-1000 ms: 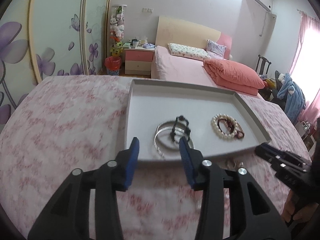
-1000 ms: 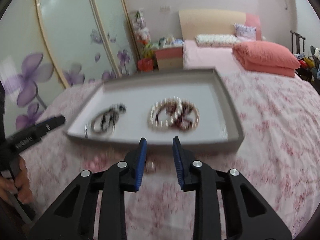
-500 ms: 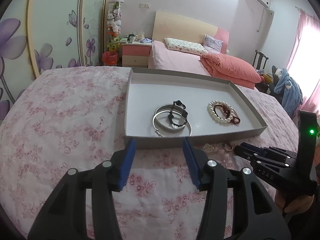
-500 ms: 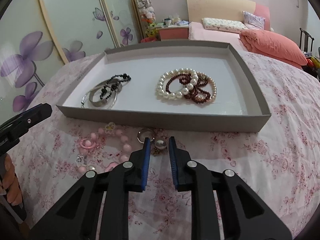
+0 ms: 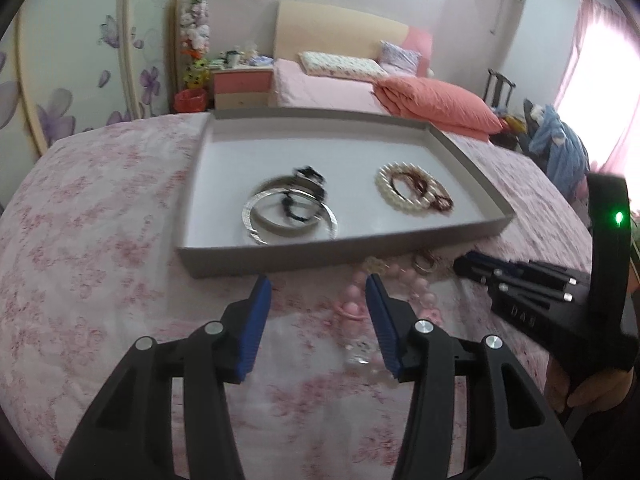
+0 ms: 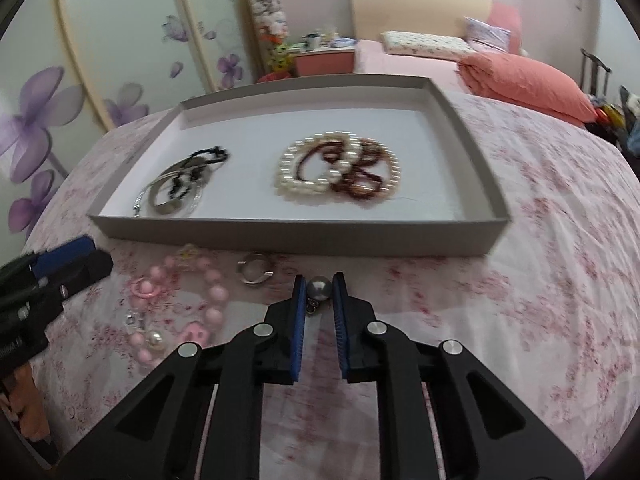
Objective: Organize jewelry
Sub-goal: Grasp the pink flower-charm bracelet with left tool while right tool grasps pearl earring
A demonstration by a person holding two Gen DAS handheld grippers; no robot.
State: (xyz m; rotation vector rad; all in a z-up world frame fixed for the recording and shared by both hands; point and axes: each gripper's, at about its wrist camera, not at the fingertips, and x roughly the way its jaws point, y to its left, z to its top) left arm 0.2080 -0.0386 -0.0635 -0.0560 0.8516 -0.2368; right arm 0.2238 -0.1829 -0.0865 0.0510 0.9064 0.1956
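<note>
The right gripper (image 6: 319,289) has its blue fingers closed onto a grey pearl earring (image 6: 319,288), pinched at the very tips just above the pink flowered cloth (image 6: 540,280). Just left of its tips lies a silver ring (image 6: 255,274), and further left a pink bead bracelet (image 6: 188,312). Straight ahead sits the grey tray (image 6: 296,236), holding bangles (image 6: 172,196) and a pearl necklace (image 6: 340,172). The left gripper (image 5: 316,292) hangs wide open and empty, just short of the tray's near wall.
</note>
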